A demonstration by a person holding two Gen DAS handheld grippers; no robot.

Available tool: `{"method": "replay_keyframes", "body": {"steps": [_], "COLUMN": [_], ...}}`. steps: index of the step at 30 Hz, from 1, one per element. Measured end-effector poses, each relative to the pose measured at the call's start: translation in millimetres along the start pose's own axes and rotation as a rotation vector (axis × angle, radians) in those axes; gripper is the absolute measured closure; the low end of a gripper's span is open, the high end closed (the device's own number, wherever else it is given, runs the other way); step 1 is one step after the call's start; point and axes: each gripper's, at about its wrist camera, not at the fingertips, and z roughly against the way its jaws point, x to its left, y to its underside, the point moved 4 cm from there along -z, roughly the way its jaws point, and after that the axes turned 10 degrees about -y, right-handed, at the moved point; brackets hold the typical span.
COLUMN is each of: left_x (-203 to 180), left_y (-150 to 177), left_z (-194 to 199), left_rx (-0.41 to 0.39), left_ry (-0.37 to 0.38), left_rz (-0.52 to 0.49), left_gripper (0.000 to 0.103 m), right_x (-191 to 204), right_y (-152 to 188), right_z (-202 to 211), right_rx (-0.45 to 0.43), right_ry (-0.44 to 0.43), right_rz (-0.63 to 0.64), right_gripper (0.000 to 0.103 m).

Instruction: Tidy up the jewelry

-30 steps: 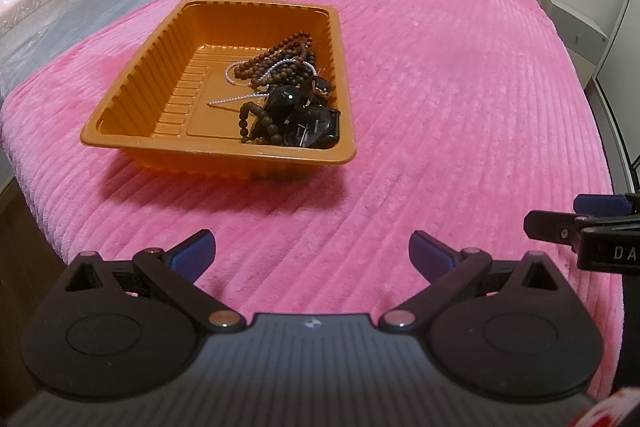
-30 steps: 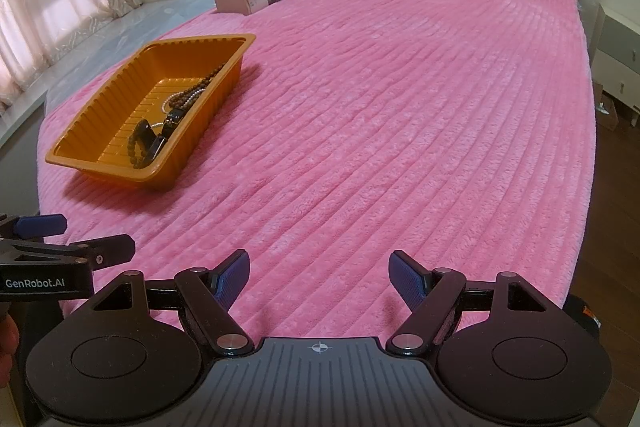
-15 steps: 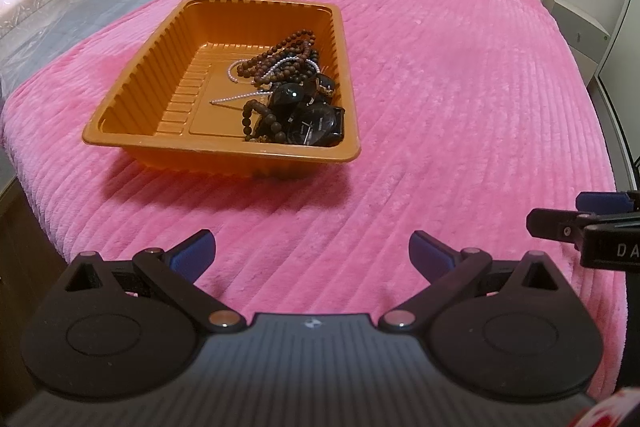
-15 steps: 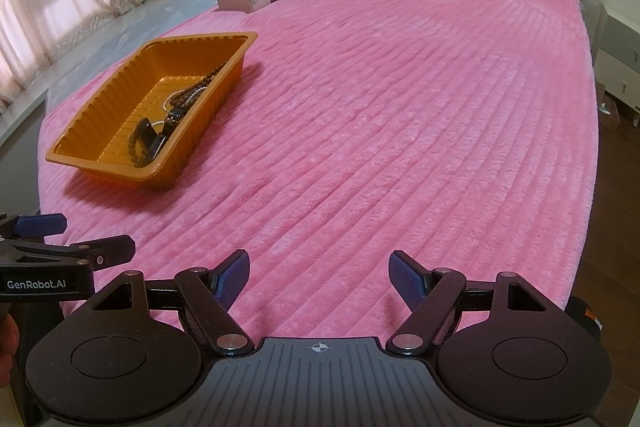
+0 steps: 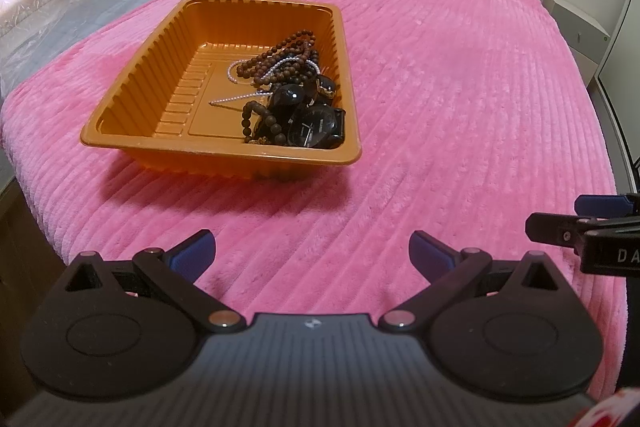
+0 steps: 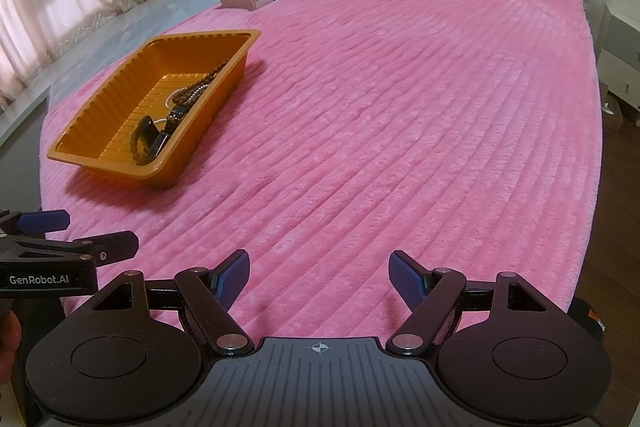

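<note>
One orange tray (image 5: 120, 131) lies on the pink ribbed blanket (image 5: 460, 87), ahead of the left hand-held gripper (image 5: 312, 251) and ahead-left of the right hand-held gripper (image 6: 320, 275). Both hand-held grippers are spread apart, holding nothing, well apart from the tray. Inside the tray's right end: two black watches (image 5: 316, 127), brown bead strands (image 5: 280, 61), one white pearl strand (image 5: 240, 99).

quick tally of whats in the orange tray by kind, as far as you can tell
brown wooden bead strands: tangled, cannot separate; counted as 1 pile
white pearl strands: 1 visible, maybe more under the beads
dark large-bead bracelet: 1
black watches: 2 faces visible
total: about 5 in the orange tray, an estimate since the pieces overlap
</note>
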Motion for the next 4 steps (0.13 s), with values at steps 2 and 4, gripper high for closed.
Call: {"method": "replay_keyframes", "body": {"steps": [2, 4], "left_x": [0.8, 1.3], "left_y": [0.4, 1.2], "left_z": [-0.3, -0.9], "left_rx": [-0.004, -0.007], "left_ry": [0.008, 0.011], "left_rz": [0.008, 0.012], "left_gripper": [0.0, 0.0], "right_x": [0.8, 2.0], "right_y": [0.0, 0.1], "right_z": [0.9, 1.3], "right_rx": [-0.004, -0.007], "right_ry": [-0.005, -0.006], "right_rz": [0.001, 0.004], "right_gripper": [0.027, 0.027]}}
